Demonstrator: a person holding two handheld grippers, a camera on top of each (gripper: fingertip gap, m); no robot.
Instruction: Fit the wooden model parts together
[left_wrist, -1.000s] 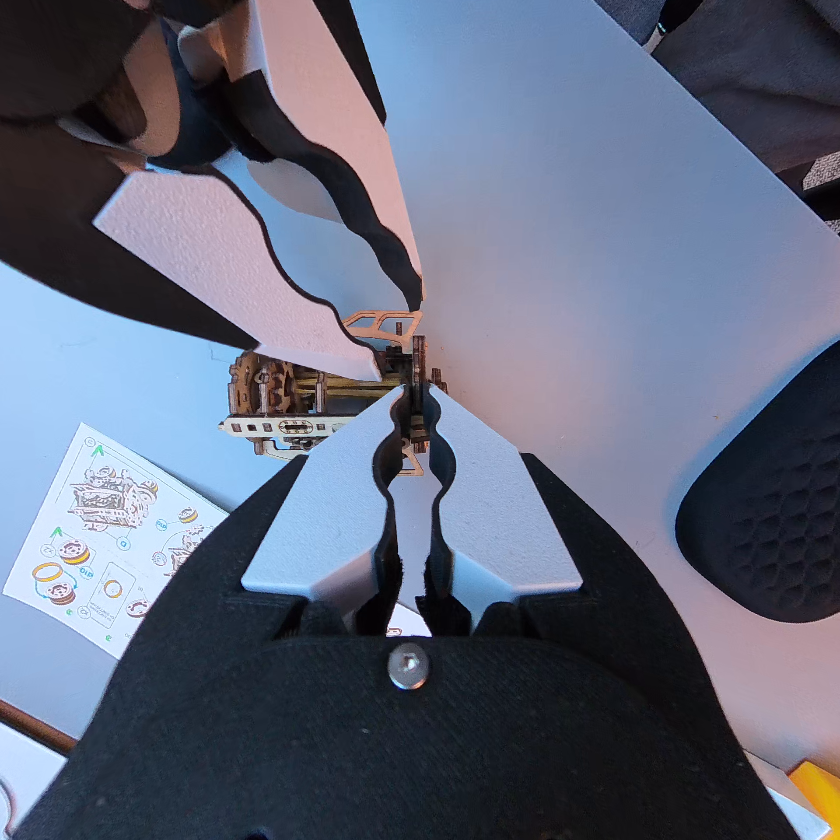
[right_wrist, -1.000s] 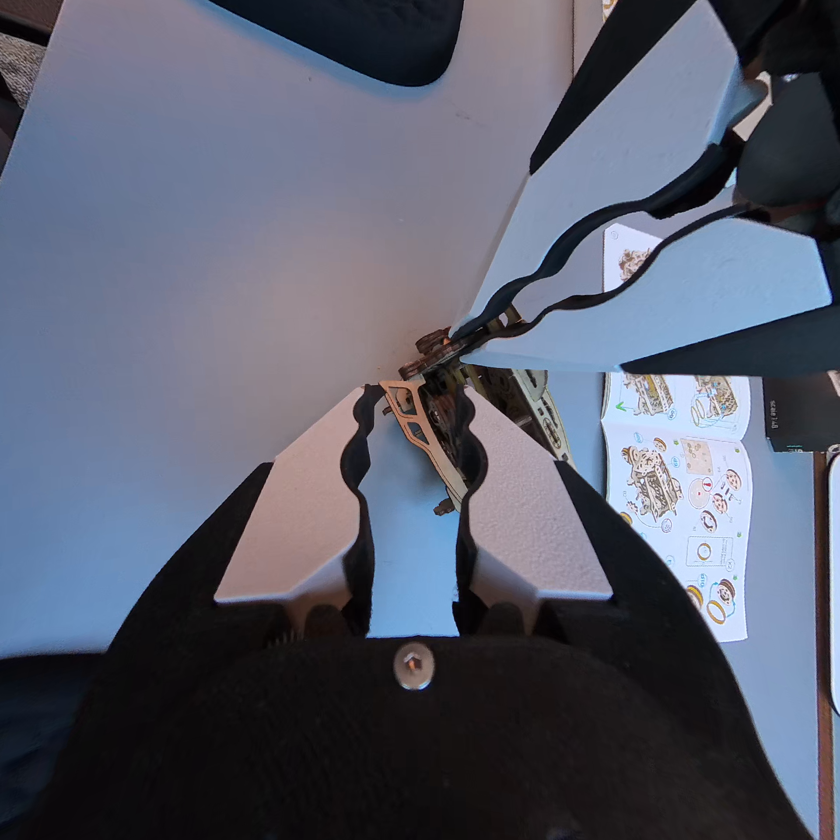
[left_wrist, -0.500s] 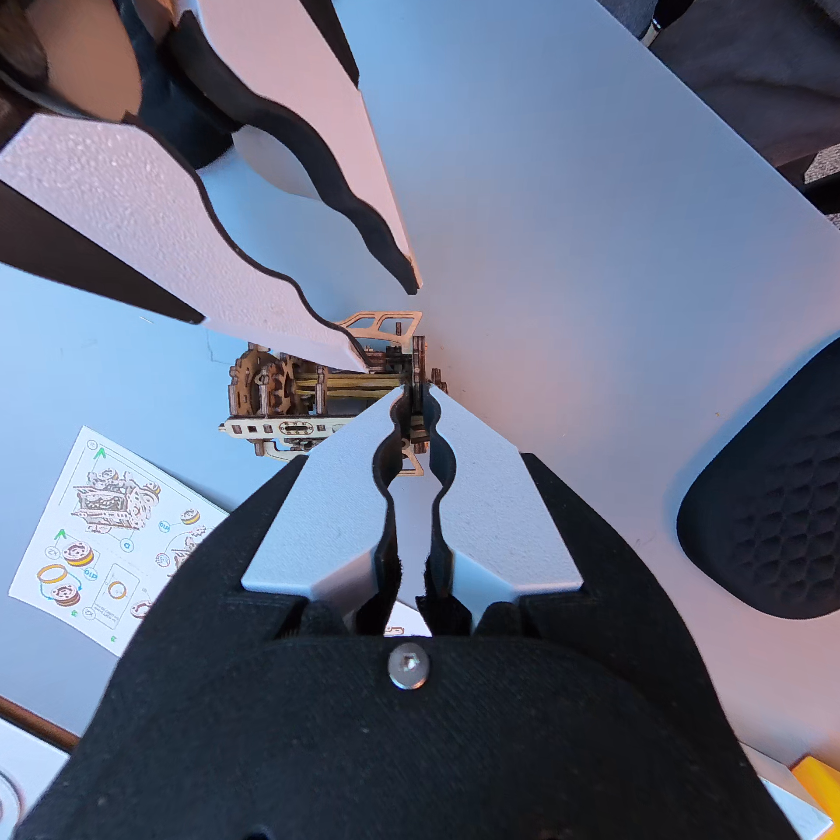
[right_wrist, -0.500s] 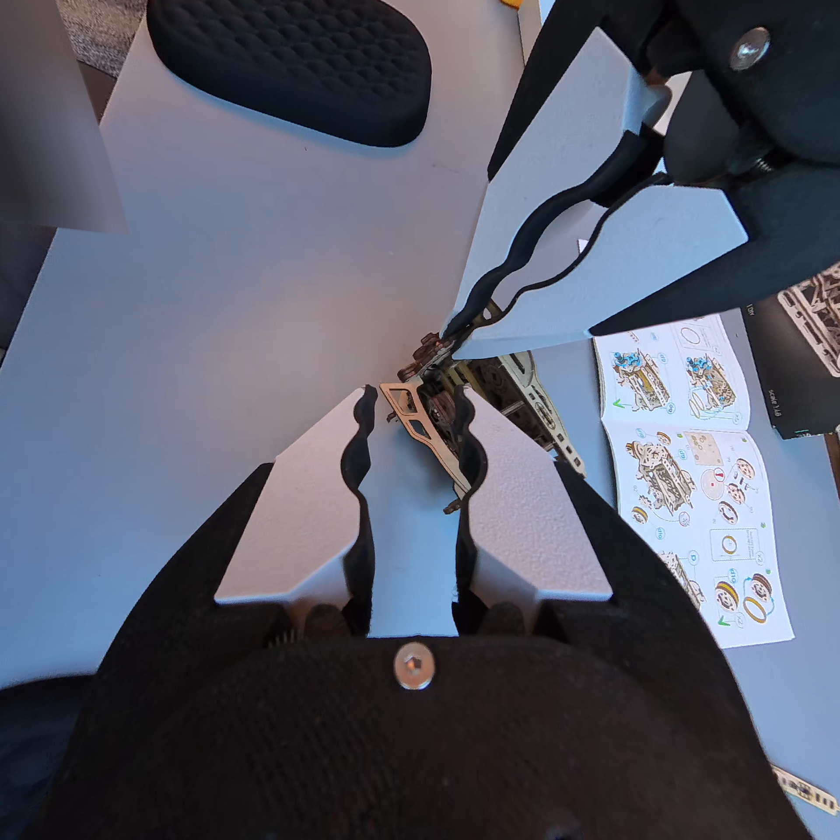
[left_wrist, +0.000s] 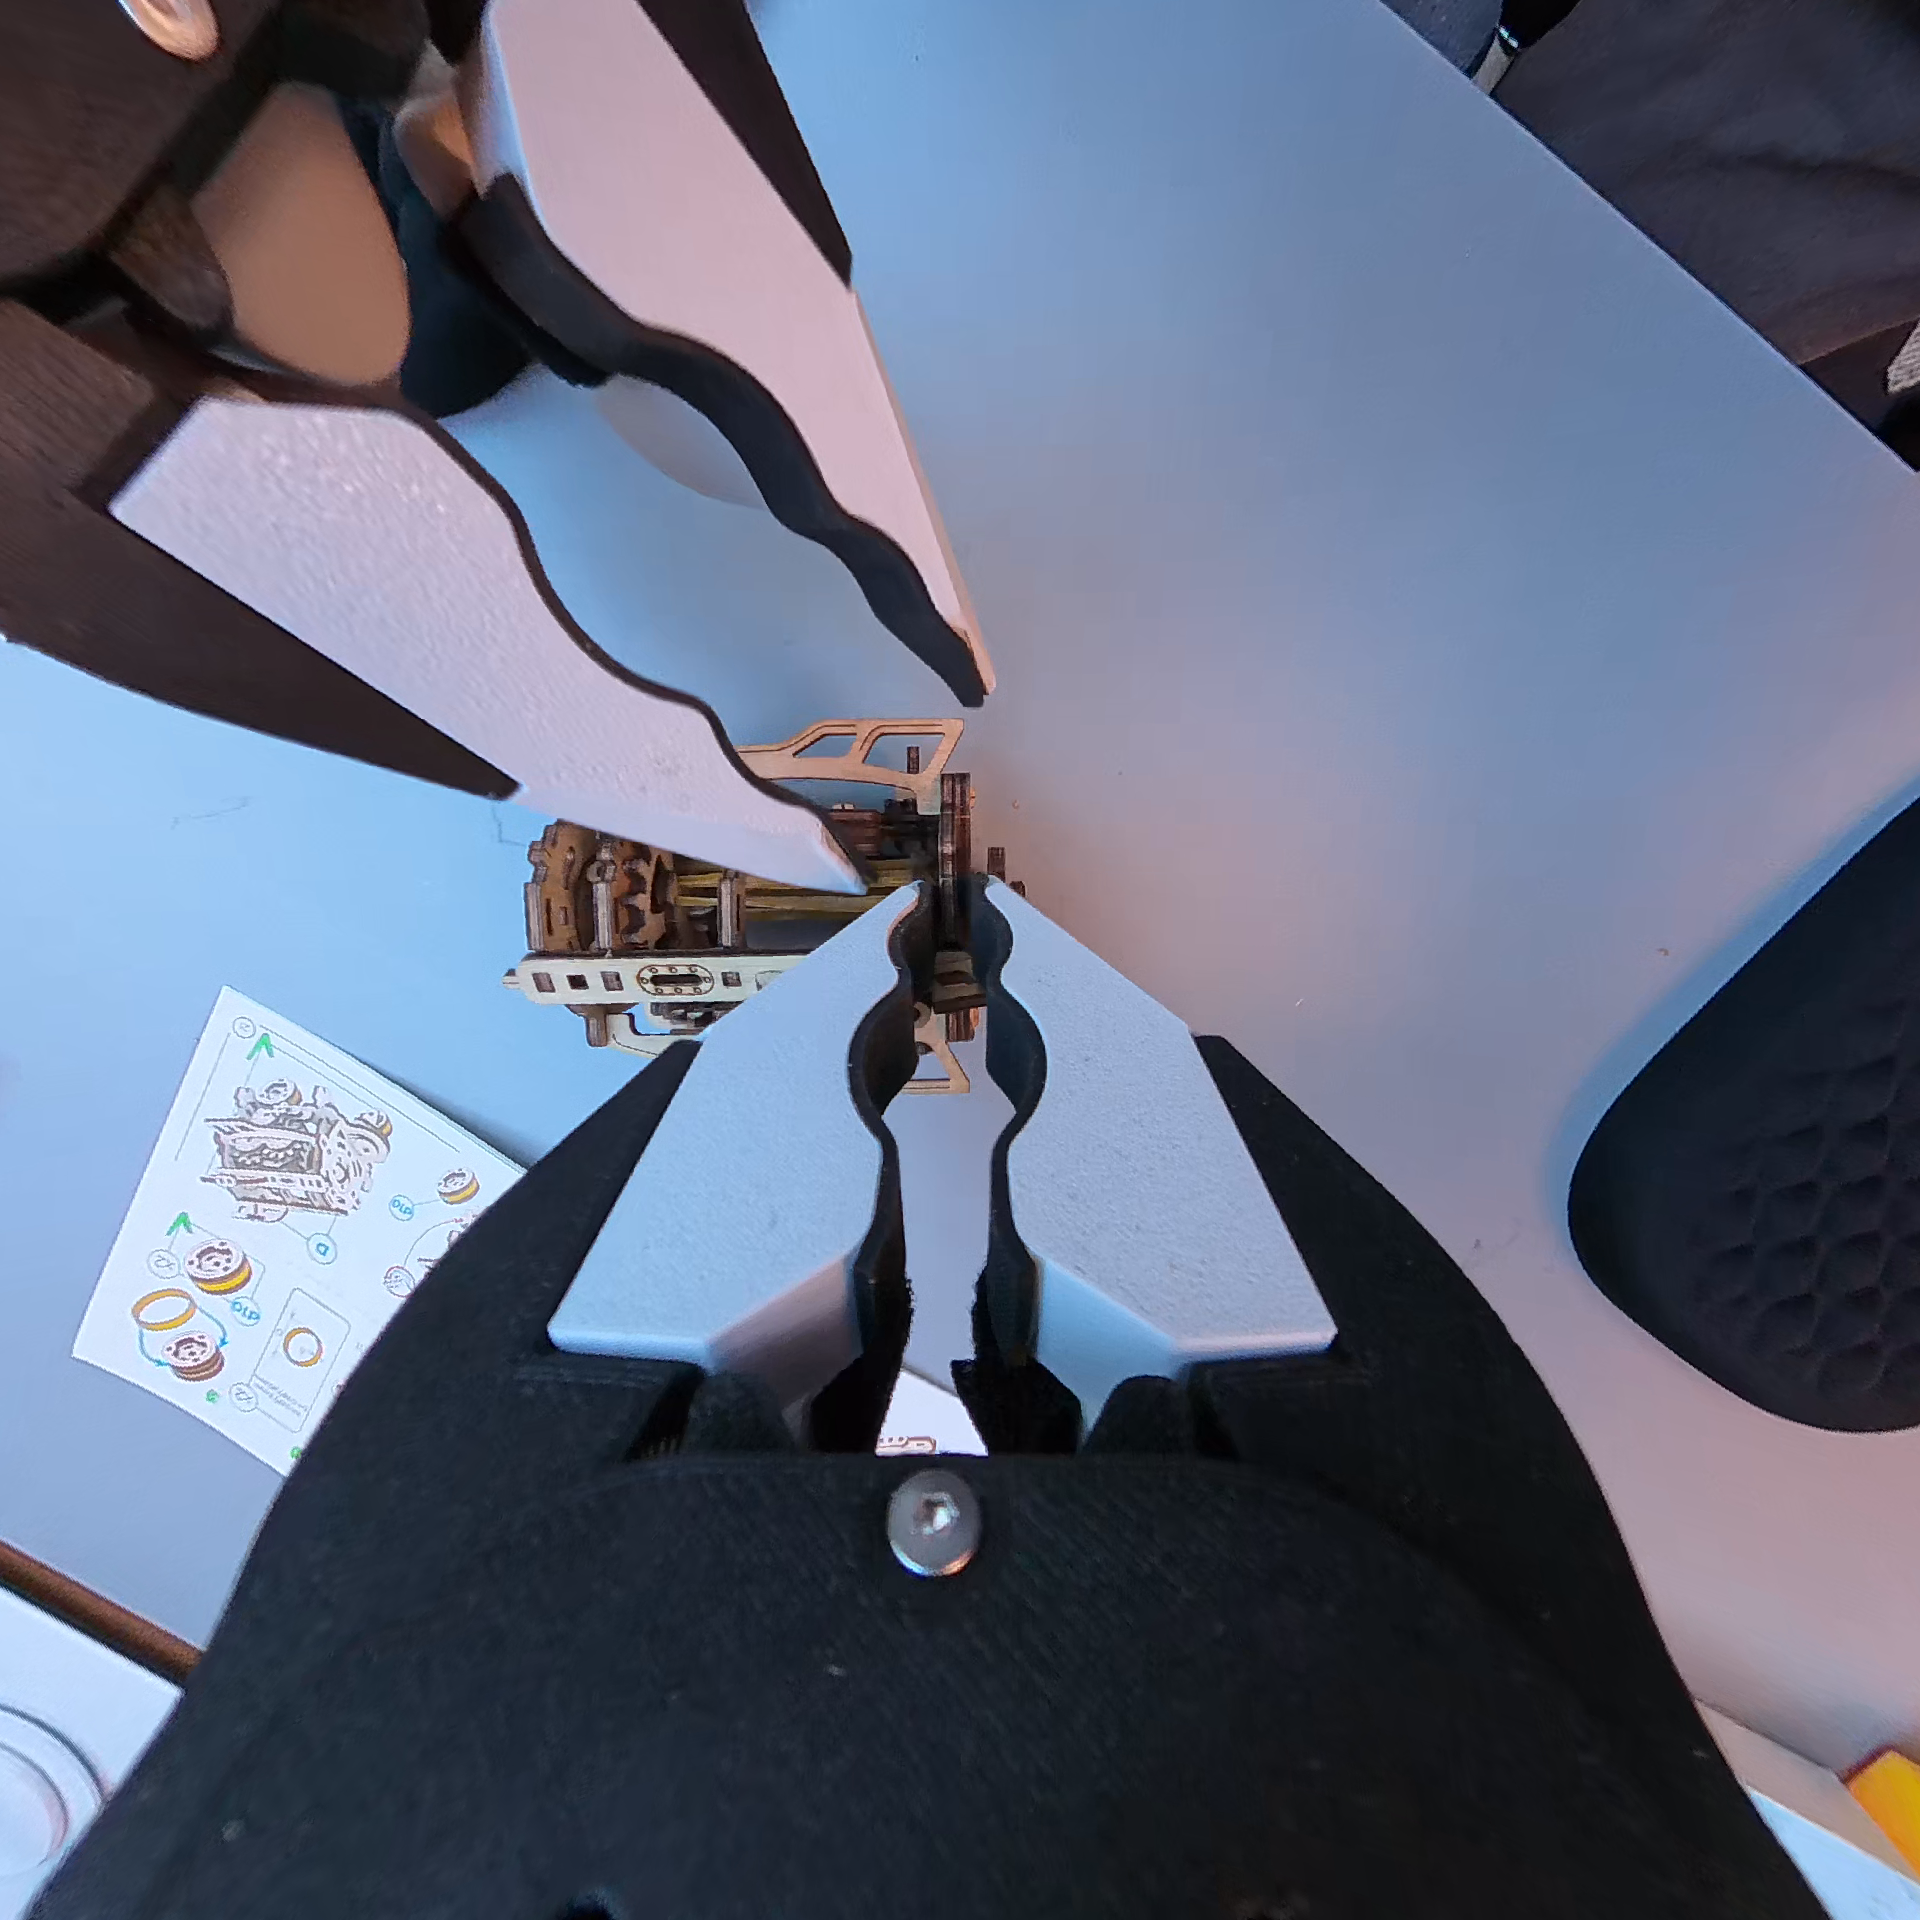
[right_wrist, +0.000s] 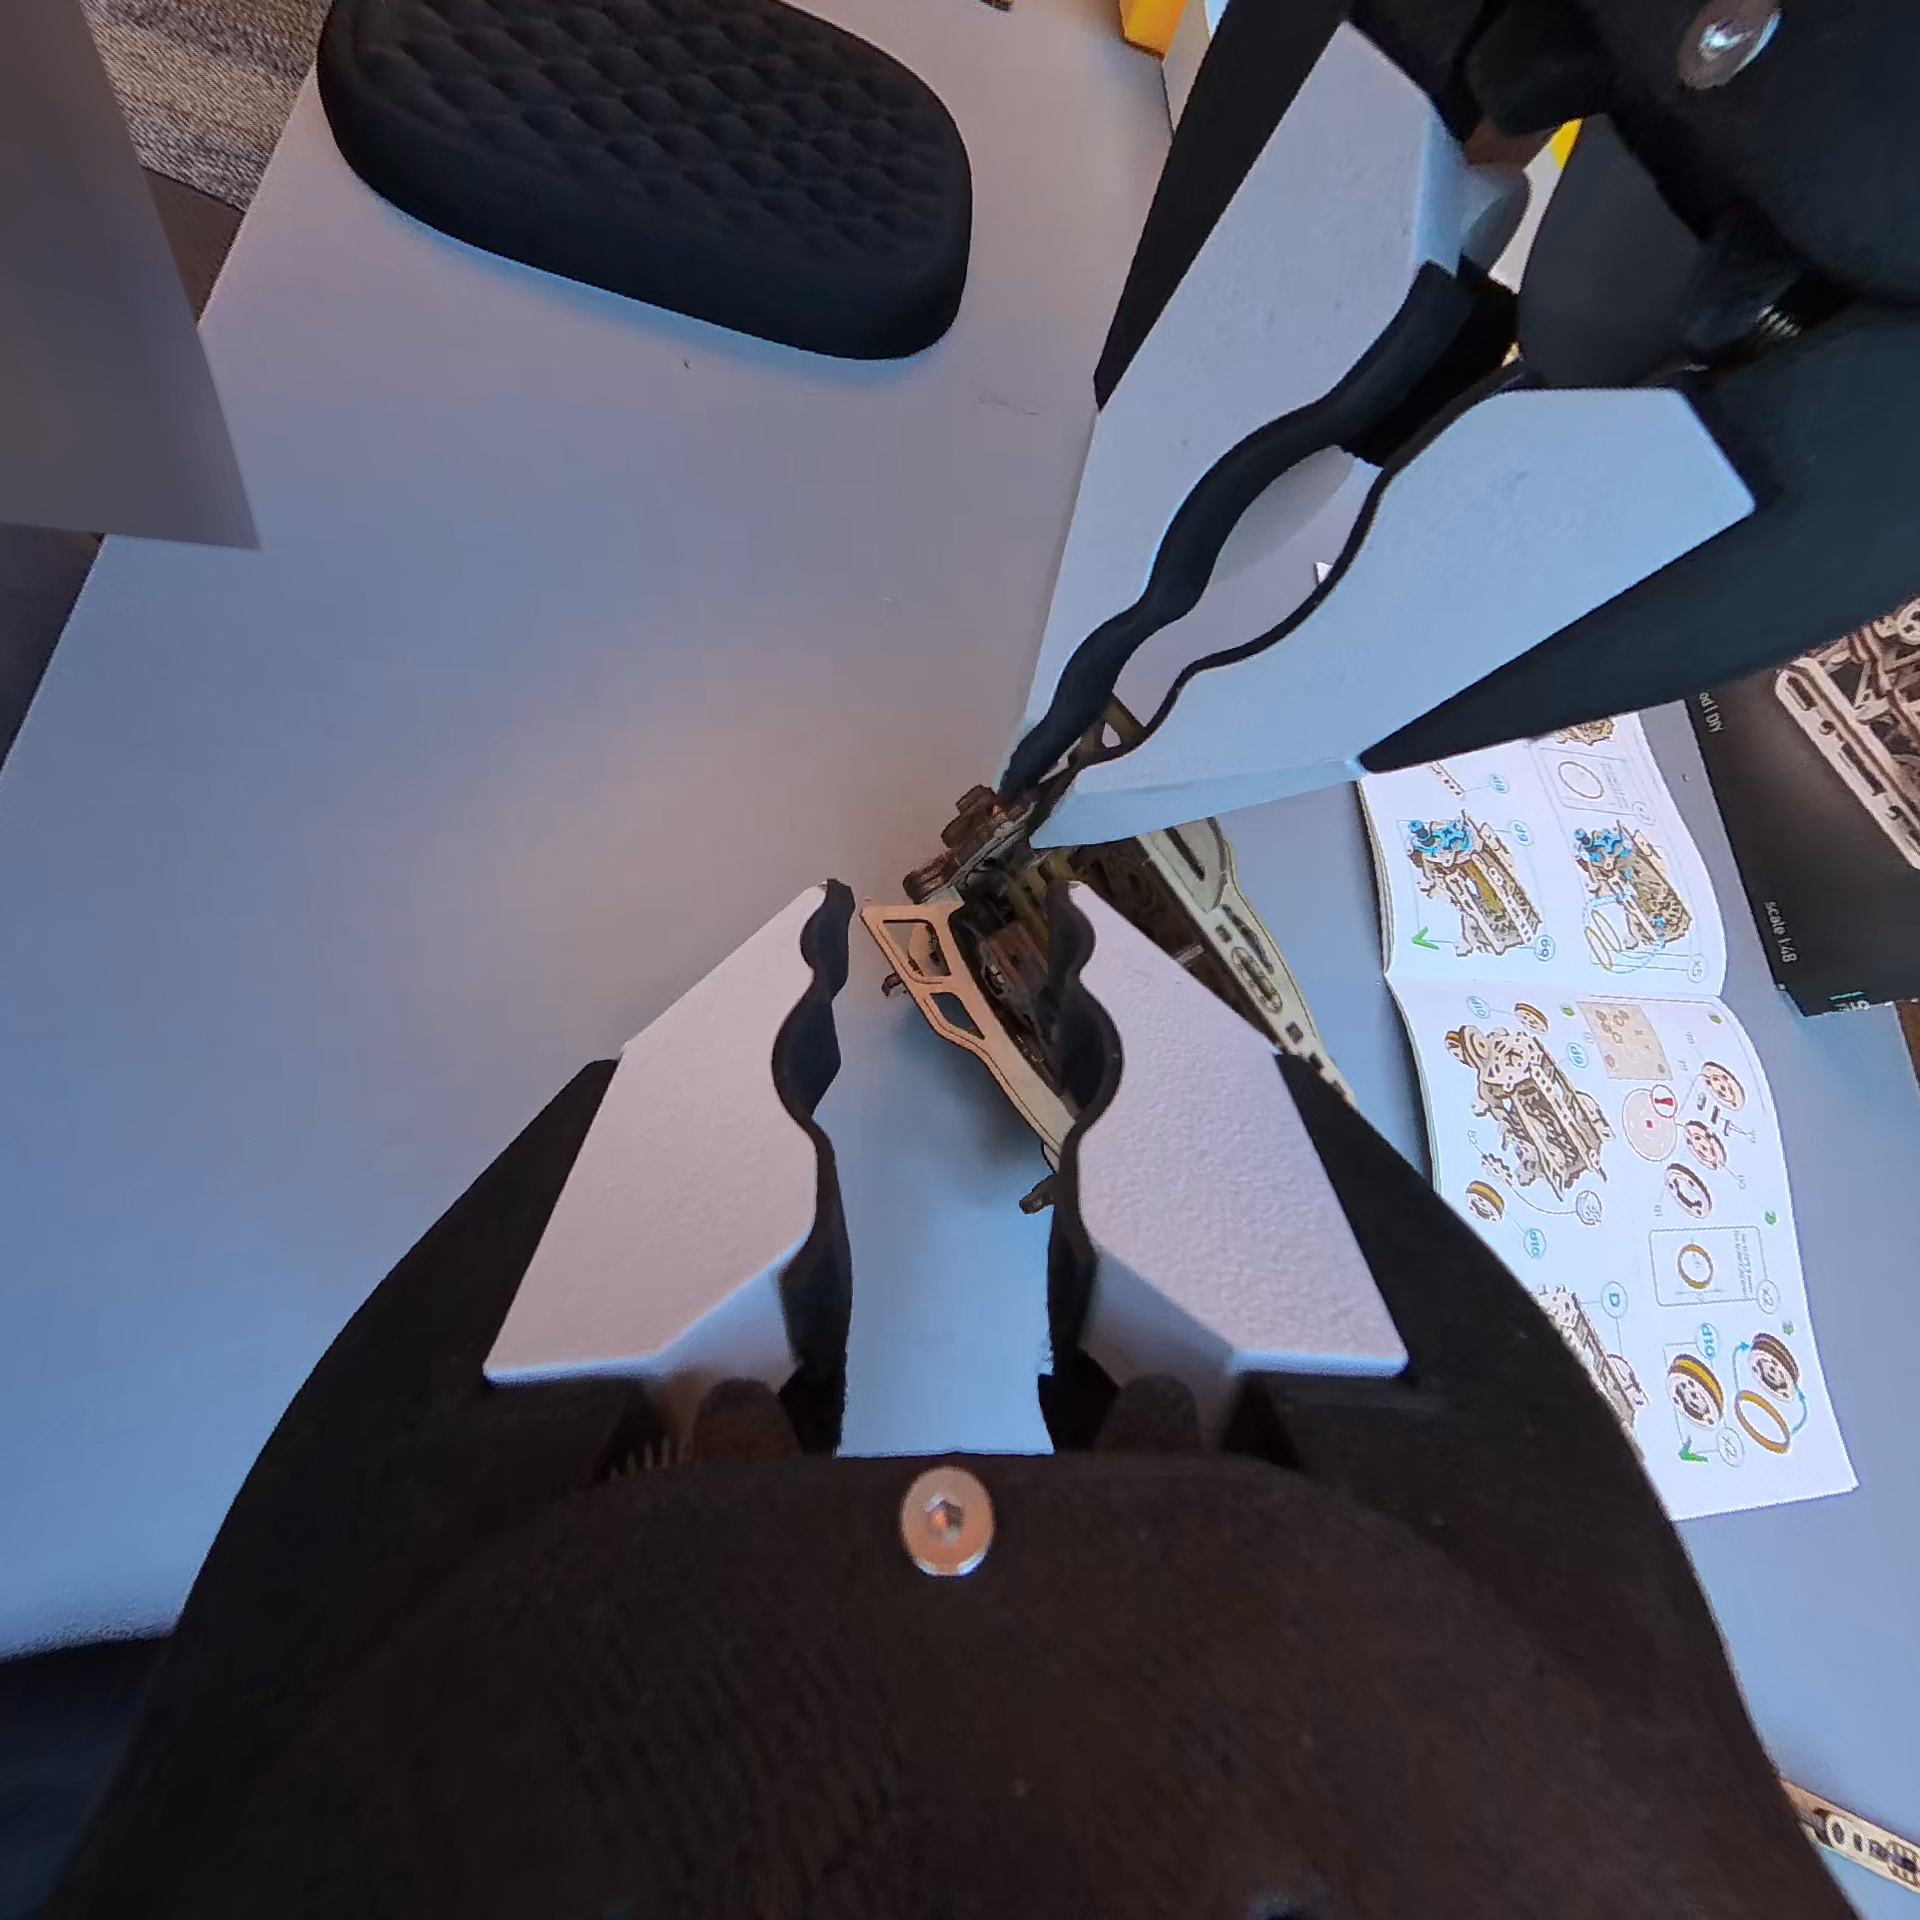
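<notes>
A partly built wooden model (left_wrist: 644, 914) with gears and a pale slotted side rail lies on the white table (left_wrist: 1351, 520). My left gripper (left_wrist: 951, 894) is shut on the thin dark end plate at the model's right end. My right gripper (right_wrist: 945, 894) is open. Its fingers straddle the pale cut-out bracket (right_wrist: 935, 977) on the model (right_wrist: 1226, 935), and the right finger lies against the model's side. In the left wrist view the right gripper (left_wrist: 912, 777) comes in from the upper left. In the right wrist view the left gripper (right_wrist: 1023, 800) comes in from the upper right.
An open instruction booklet (left_wrist: 260, 1195) lies beside the model, also in the right wrist view (right_wrist: 1621, 1143). A black padded cushion (left_wrist: 1766, 1195) sits at the table edge (right_wrist: 644, 177). A black box (right_wrist: 1818, 831) lies past the booklet. A loose wooden strip (right_wrist: 1860, 1860) lies near me. Only a small space, under 4 cm, lies between the two pairs of fingers.
My right gripper has swung and tilted about its tips, so its view now takes in more of the cushion and booklet. It stays open around the bracket. My left gripper keeps its hold.
</notes>
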